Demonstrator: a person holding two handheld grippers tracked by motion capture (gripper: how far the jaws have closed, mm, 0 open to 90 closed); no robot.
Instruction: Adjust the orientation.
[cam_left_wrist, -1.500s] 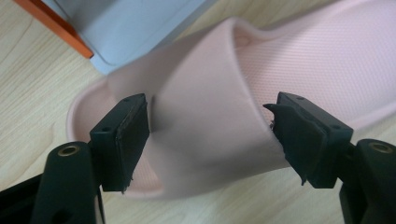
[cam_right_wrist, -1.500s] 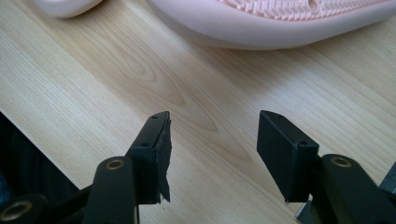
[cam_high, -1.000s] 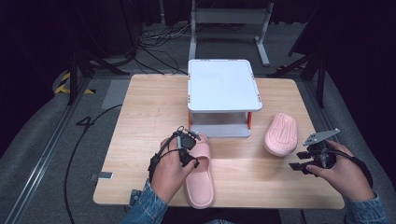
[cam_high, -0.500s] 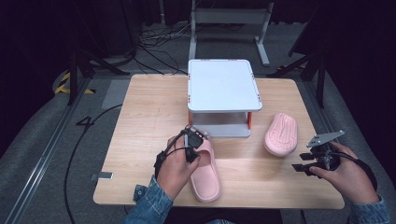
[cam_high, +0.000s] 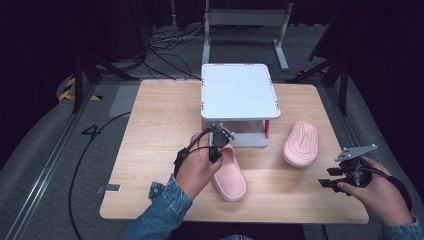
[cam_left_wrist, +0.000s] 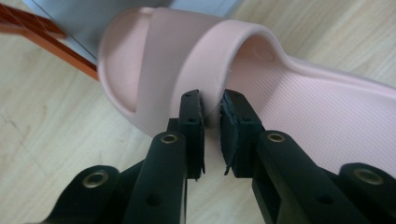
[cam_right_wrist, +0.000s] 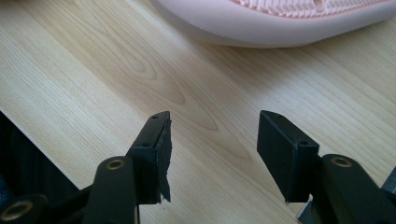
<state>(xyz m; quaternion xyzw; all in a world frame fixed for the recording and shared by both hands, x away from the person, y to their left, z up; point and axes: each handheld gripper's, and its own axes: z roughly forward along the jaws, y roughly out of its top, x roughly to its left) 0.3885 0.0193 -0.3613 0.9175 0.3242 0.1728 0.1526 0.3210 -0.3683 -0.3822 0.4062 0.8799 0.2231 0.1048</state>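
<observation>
Two pink slippers lie before the white rack (cam_high: 239, 95): my left gripper (cam_left_wrist: 211, 109) has just closed on the upright slipper's strap (cam_left_wrist: 205, 65) to lift it, while my right gripper (cam_right_wrist: 212, 140) waits open near the overturned slipper (cam_high: 301, 143).

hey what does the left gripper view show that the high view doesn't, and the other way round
Left gripper view: close up, the left gripper has its jaws, just closed, pinching the strap edge of the upright pink slipper.

High view: the overturned slipper lying sole-up at the right, the right gripper with open jaws holding nothing, and the white top of the small shelf.

Both: the upright slipper, the left gripper, the wooden table and the shelf's orange posts.
</observation>
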